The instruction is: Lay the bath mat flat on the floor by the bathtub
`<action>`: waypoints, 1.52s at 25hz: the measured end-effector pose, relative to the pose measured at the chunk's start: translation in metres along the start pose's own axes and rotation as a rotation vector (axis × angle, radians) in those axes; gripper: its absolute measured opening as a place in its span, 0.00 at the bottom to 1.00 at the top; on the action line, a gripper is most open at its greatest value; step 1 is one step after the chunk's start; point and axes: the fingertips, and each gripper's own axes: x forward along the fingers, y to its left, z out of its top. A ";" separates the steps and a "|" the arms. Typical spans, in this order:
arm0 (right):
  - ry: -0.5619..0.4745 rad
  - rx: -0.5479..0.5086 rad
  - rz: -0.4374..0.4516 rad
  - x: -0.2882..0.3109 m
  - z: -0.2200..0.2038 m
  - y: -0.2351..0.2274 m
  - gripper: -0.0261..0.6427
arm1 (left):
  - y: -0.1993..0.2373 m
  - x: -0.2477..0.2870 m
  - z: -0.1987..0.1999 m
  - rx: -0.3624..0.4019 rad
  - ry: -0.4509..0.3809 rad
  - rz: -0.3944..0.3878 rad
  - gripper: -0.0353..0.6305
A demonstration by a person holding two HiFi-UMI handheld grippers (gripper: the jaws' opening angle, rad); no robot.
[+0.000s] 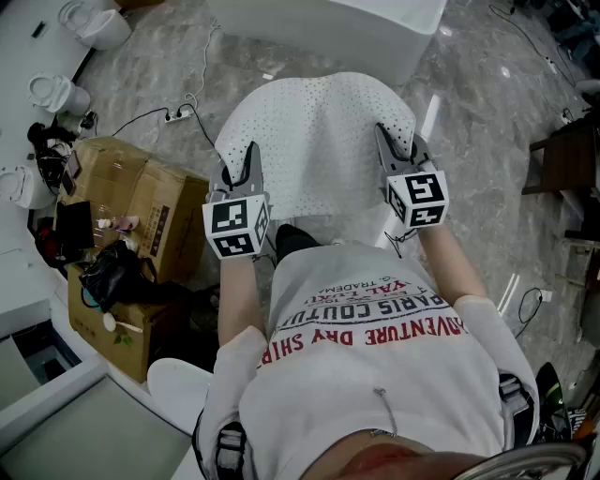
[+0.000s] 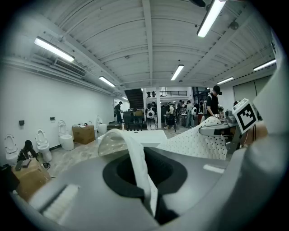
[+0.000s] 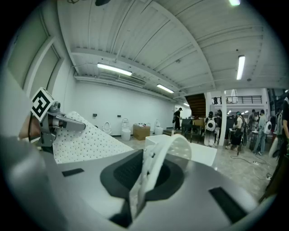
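A white perforated bath mat (image 1: pixel 314 141) hangs spread out between my two grippers above the marble floor. The white bathtub (image 1: pixel 333 23) stands just beyond it. My left gripper (image 1: pixel 246 167) is shut on the mat's near left corner, and my right gripper (image 1: pixel 392 142) is shut on the near right corner. In the left gripper view the mat edge (image 2: pixel 137 164) folds up out of the closed jaws, with the right gripper (image 2: pixel 228 128) across the mat. The right gripper view shows the mat's other corner (image 3: pixel 156 169) pinched the same way, with the left gripper (image 3: pixel 56 122) opposite.
Open cardboard boxes (image 1: pixel 122 202) with a black bag stand at my left. A power strip and cable (image 1: pixel 178 114) lie on the floor left of the mat. Toilets (image 1: pixel 56 94) line the far left wall. A dark stand (image 1: pixel 567 159) is at the right. People (image 3: pixel 235 128) stand far back.
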 end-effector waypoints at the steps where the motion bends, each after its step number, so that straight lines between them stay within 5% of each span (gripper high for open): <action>1: 0.003 0.002 0.002 0.000 -0.001 -0.002 0.07 | -0.002 0.001 0.001 0.000 0.001 0.000 0.08; 20: 0.089 0.109 -0.001 0.035 -0.033 -0.017 0.07 | 0.012 0.031 -0.022 -0.012 0.078 -0.005 0.08; 28: 0.155 0.120 -0.020 0.128 -0.027 0.001 0.07 | 0.094 0.089 -0.032 -0.026 0.108 -0.049 0.09; 38: 0.201 0.167 -0.108 0.294 0.014 0.037 0.07 | 0.258 0.187 -0.011 -0.027 0.120 -0.147 0.08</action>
